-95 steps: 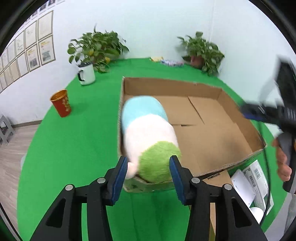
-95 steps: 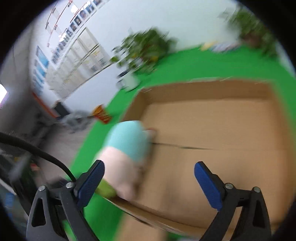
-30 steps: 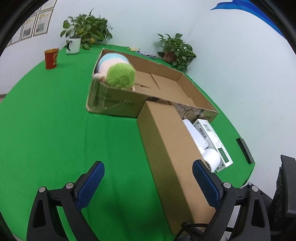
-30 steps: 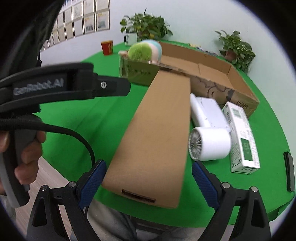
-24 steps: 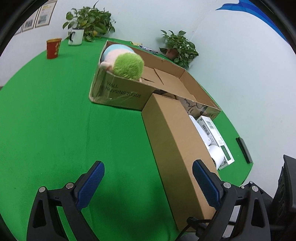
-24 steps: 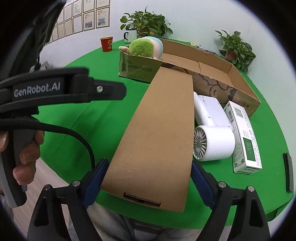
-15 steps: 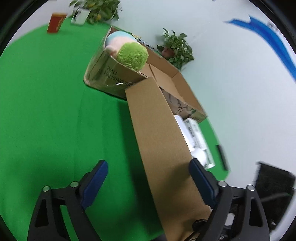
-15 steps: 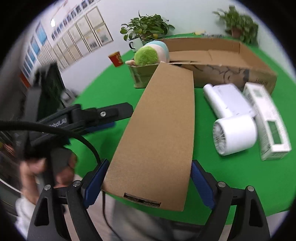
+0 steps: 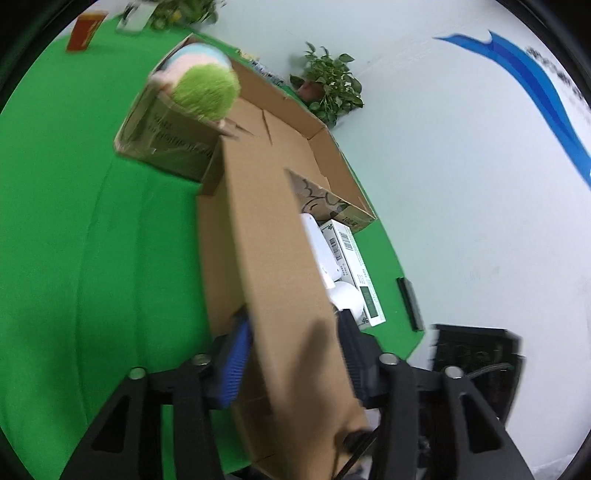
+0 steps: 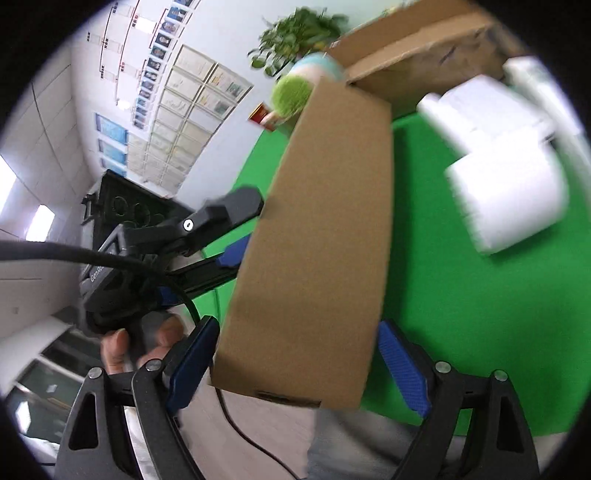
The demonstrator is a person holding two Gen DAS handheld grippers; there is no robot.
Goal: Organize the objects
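A long closed cardboard box (image 9: 266, 258) lies on the green table, its far end against the open cardboard carton (image 9: 295, 147). My left gripper (image 9: 291, 354) is shut on the long box's near end, pads on both sides. My right gripper (image 10: 295, 358) also straddles the near end of the long box (image 10: 325, 236); its blue pads touch or nearly touch both sides. A plush toy (image 9: 201, 83) in green, pink and blue sits in the carton's near left corner. The left gripper (image 10: 229, 236) also shows in the right wrist view.
A white hair dryer (image 10: 495, 173) and a white carton with a green label (image 9: 351, 266) lie right of the long box. A black remote (image 9: 408, 302) lies near the table edge. A red cup (image 9: 86, 26), a mug and potted plants (image 9: 328, 88) stand at the back.
Both grippers have closed in on the long box's near end. The left jaws narrowed from wide open onto its sides. Both views tilted and the box appears raised at the near end.
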